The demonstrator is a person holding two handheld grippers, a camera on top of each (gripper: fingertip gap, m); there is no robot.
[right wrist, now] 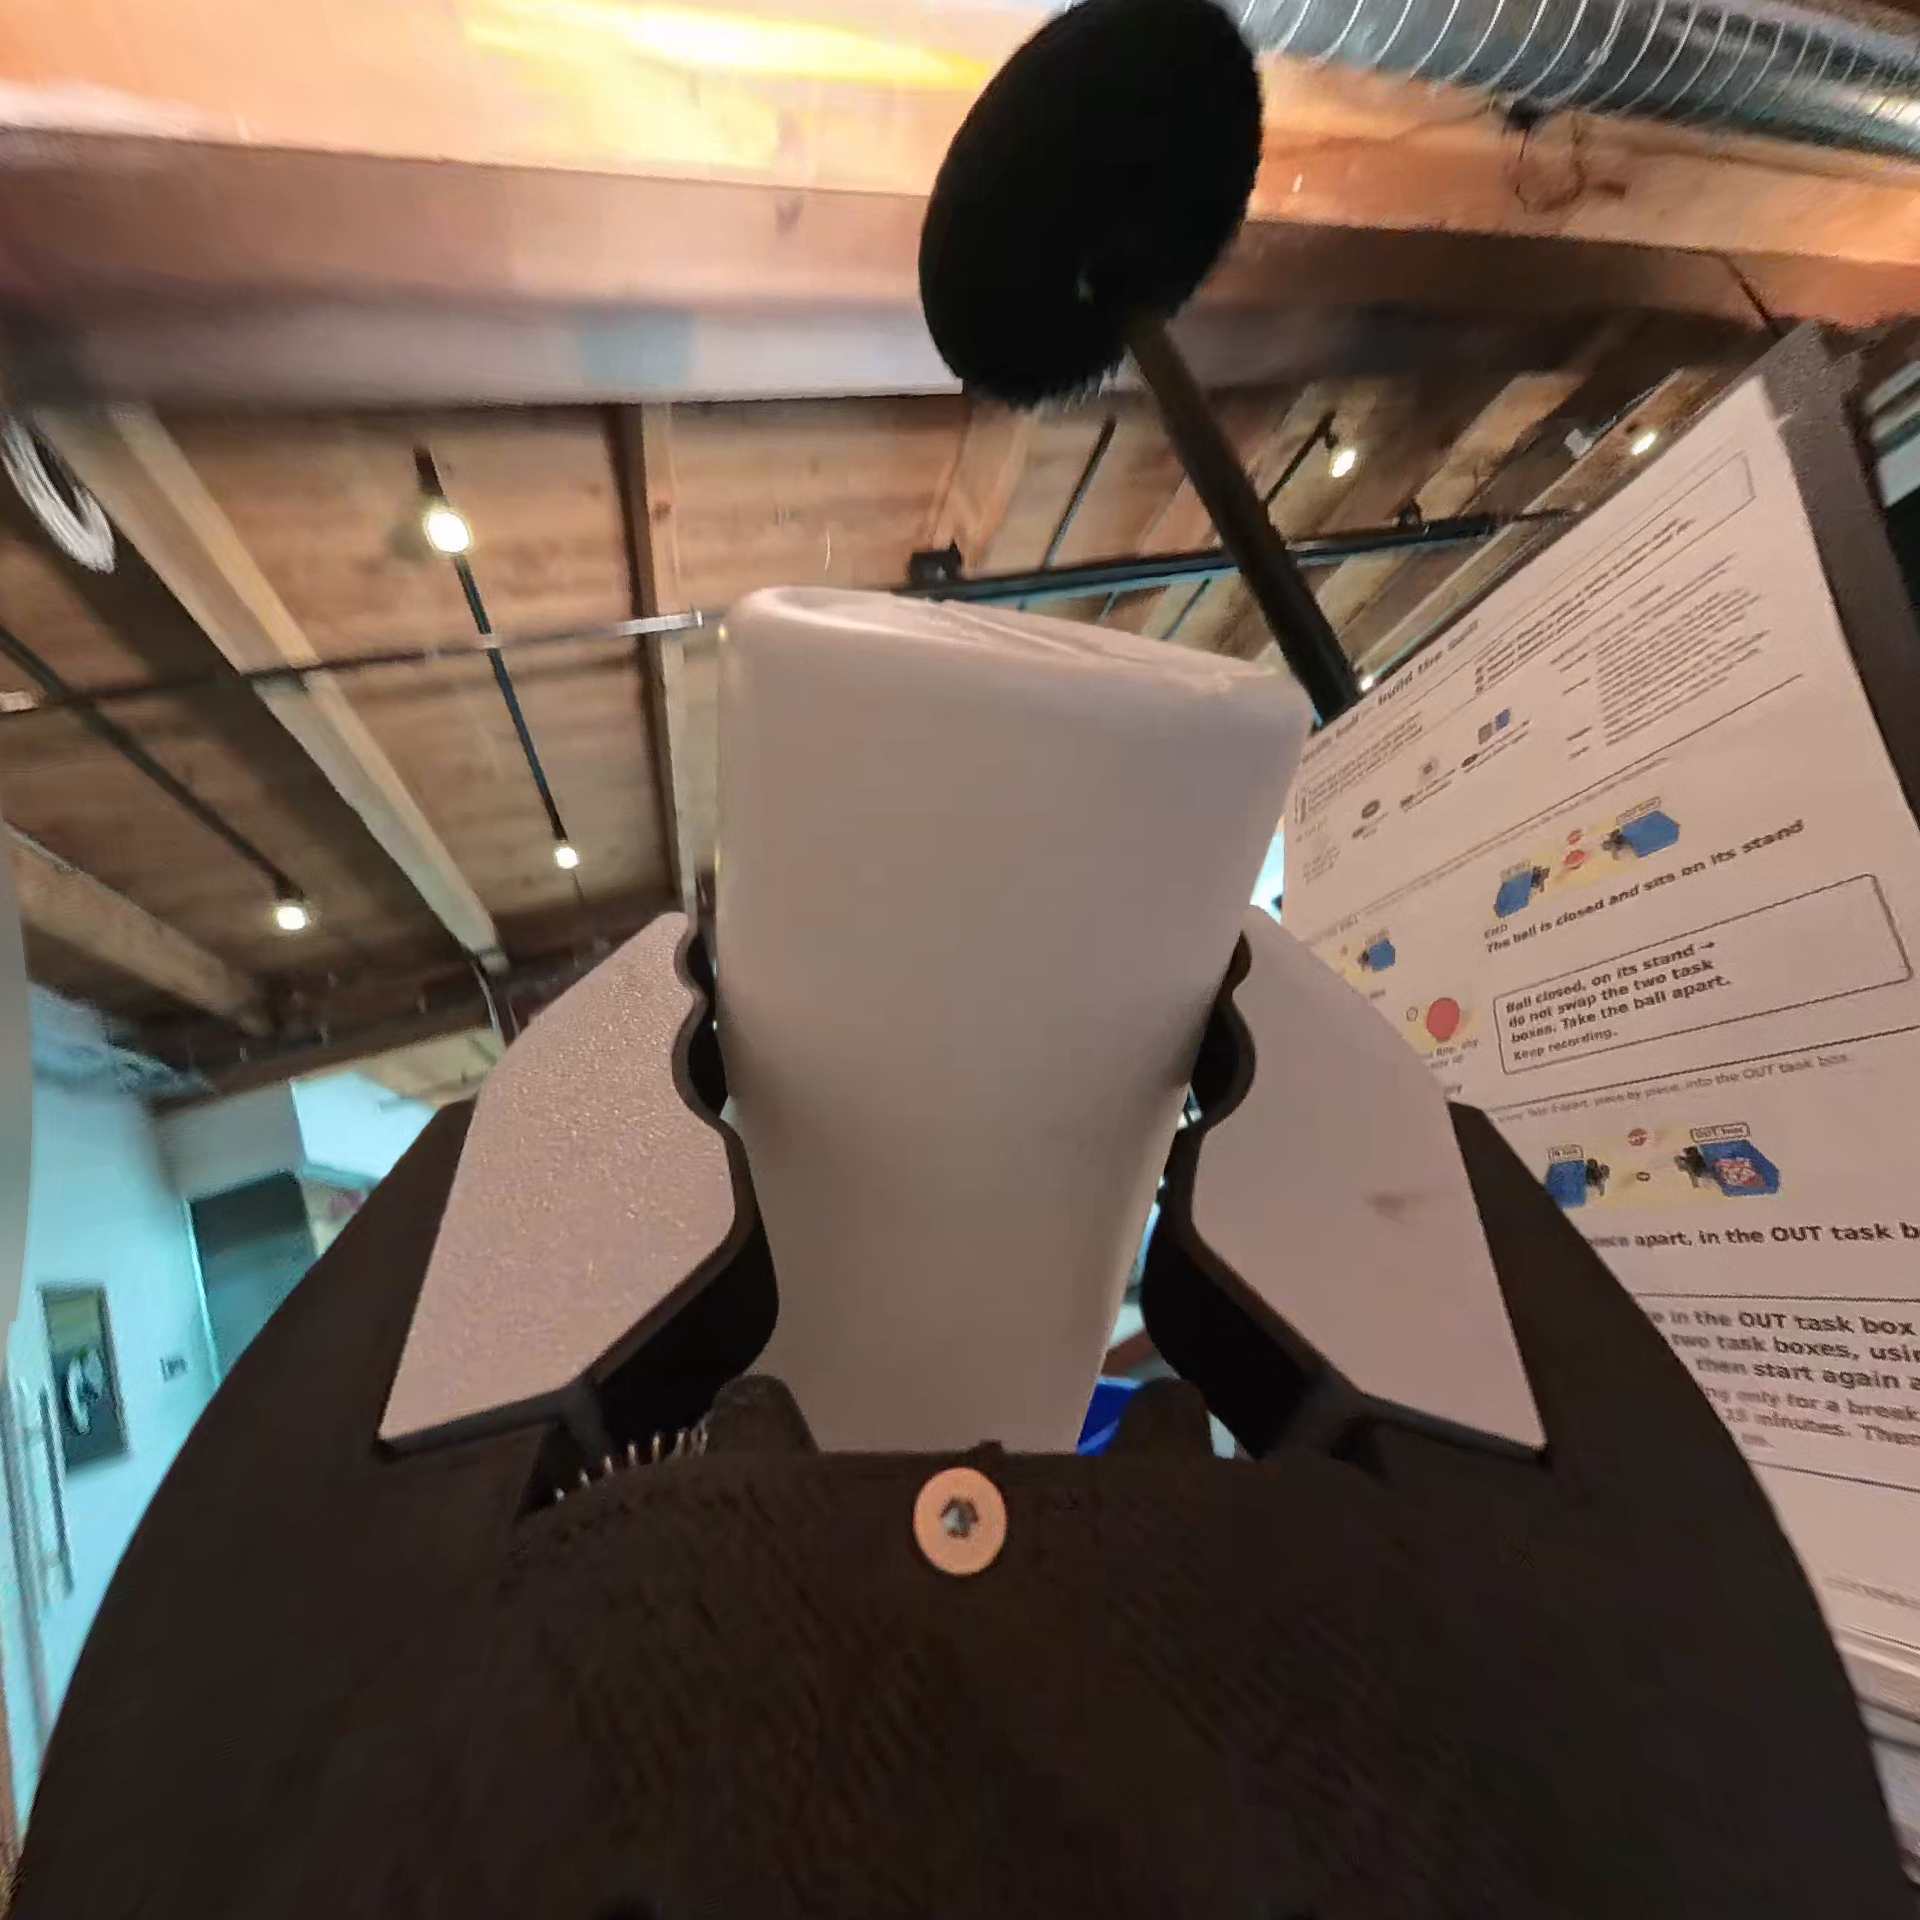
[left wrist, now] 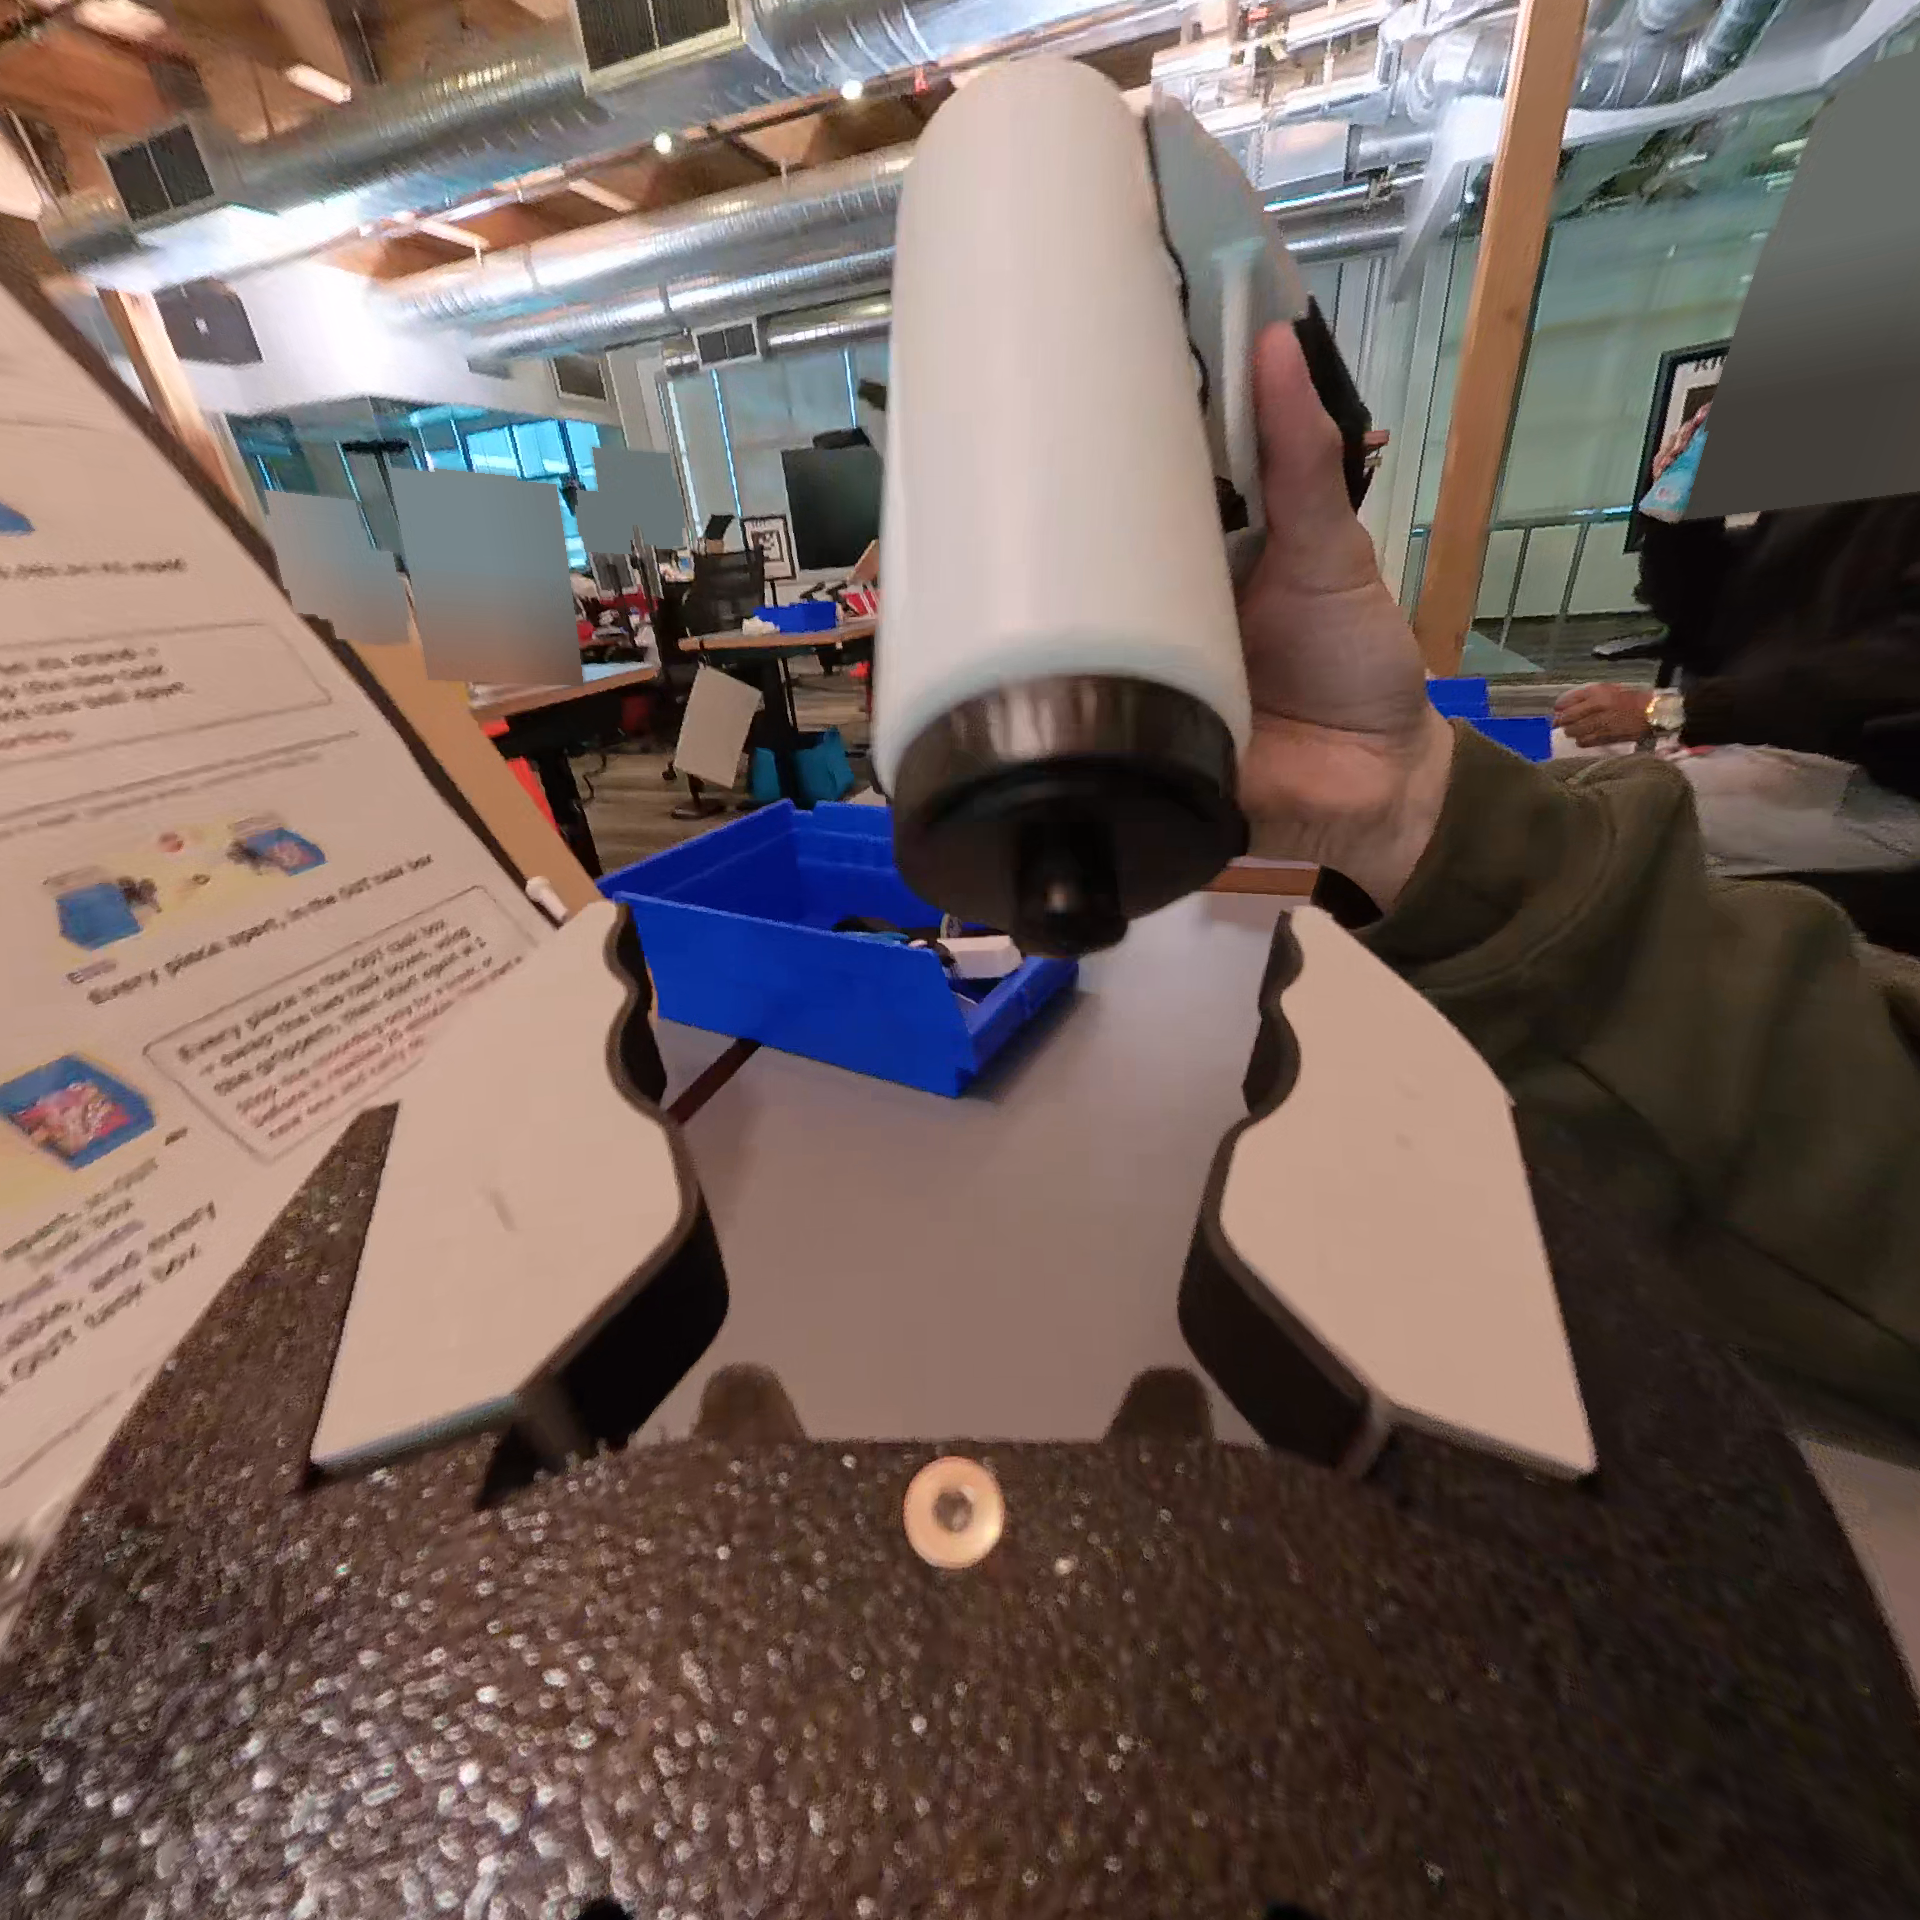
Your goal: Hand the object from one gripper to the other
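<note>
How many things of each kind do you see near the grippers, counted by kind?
White cylindrical bottle with black cap: 1
Blue plastic bins: 2
Grippers, left and right: 2
Printed instruction sheet: 1
Total: 6

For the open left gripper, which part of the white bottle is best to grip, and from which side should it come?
Probably the bare white body just above the dark cap end of the white bottle. The right gripper is shut on its upper part, so the lower part is free. The left gripper sits open below it; rising with one finger on each side of the round body should fit.
</note>
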